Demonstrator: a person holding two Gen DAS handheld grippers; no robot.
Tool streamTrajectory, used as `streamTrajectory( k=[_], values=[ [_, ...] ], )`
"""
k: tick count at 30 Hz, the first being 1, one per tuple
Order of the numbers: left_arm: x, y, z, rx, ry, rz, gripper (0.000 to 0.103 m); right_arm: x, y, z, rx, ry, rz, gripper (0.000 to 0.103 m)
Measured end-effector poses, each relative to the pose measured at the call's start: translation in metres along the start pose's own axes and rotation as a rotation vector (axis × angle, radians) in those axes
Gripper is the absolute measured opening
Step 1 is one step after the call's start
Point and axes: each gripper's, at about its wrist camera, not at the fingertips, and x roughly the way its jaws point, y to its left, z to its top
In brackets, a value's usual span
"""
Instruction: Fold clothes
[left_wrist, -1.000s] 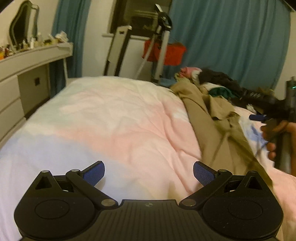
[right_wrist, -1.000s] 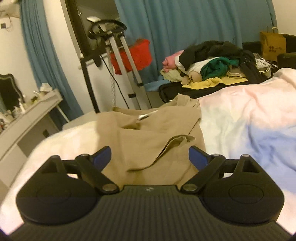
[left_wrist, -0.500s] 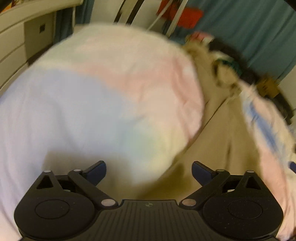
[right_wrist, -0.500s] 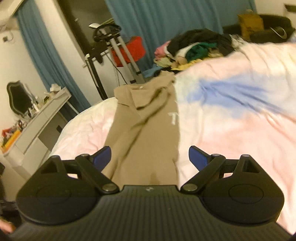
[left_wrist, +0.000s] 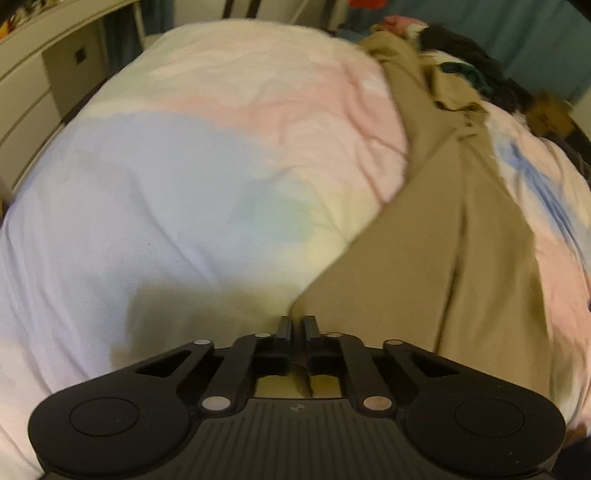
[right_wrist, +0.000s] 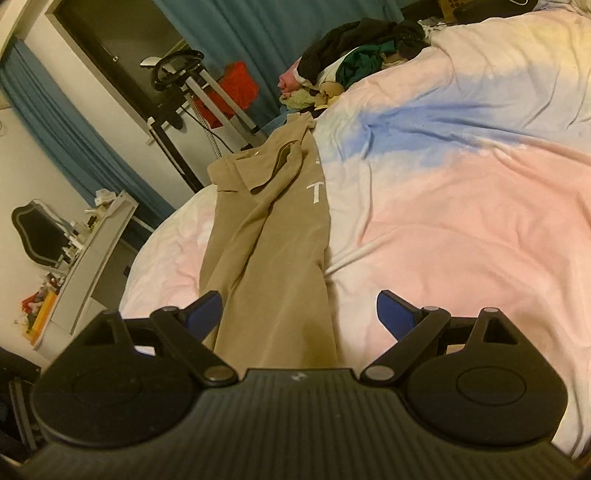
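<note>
While both wrist views look across the bed, the entries below hold.

Garment: long tan cloth garment (left_wrist: 436, 258) lies stretched lengthwise on the bed; in the left wrist view it runs from the lower centre up to the upper right, in the right wrist view (right_wrist: 273, 258) from the lower centre up to the upper middle. A white letter "T" shows on its right edge in the right wrist view.

Bed cover: pastel quilt in pink, blue and pale yellow patches (left_wrist: 203, 166) spreads under the garment, wrinkled, filling most of both frames (right_wrist: 461, 221).

Left claw: left claw (left_wrist: 297, 326) at bottom centre of its frame, its two black fingers pressed together; tan cloth starts right at the tips and a fold of cloth shows behind them, between the linkage arms. It pinches the garment's near corner.

Right claw: right claw (right_wrist: 299, 314) spread wide, blue pads well apart; the garment's near end lies between them, closer to the left pad, neither pad pressing on it.

Clothes pile: heap of dark, green and pink clothes (right_wrist: 354, 62) at the far end of the bed, upper middle of the right wrist view, just beyond the garment's far end.

Background: blue curtains (right_wrist: 229, 33) behind; white dresser with clutter (right_wrist: 88, 251) at the left edge; red basket (right_wrist: 236, 88) beside a metal stand.

Image quality: left wrist view blurred, fine detail unreadable.
</note>
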Motion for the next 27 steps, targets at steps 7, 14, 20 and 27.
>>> streamTrajectory(
  k=[7,14,20,27],
  values=[
    [-0.059,-0.036,-0.027,0.186,-0.215,-0.052,0.003,-0.002,0.001,0.001,0.004,0.009,0.035,0.092],
    [-0.082,-0.106,-0.082,0.487,-0.307,-0.163,0.003,-0.008,0.004,0.002,-0.014,-0.02,0.032,0.092],
    [-0.029,-0.146,-0.101,0.593,-0.174,-0.162,0.003,-0.012,0.006,0.002,-0.036,-0.038,0.018,0.092],
    [-0.029,-0.149,-0.094,0.563,-0.154,-0.232,0.042,-0.019,0.009,0.003,-0.073,-0.07,0.003,0.092]
  ],
)
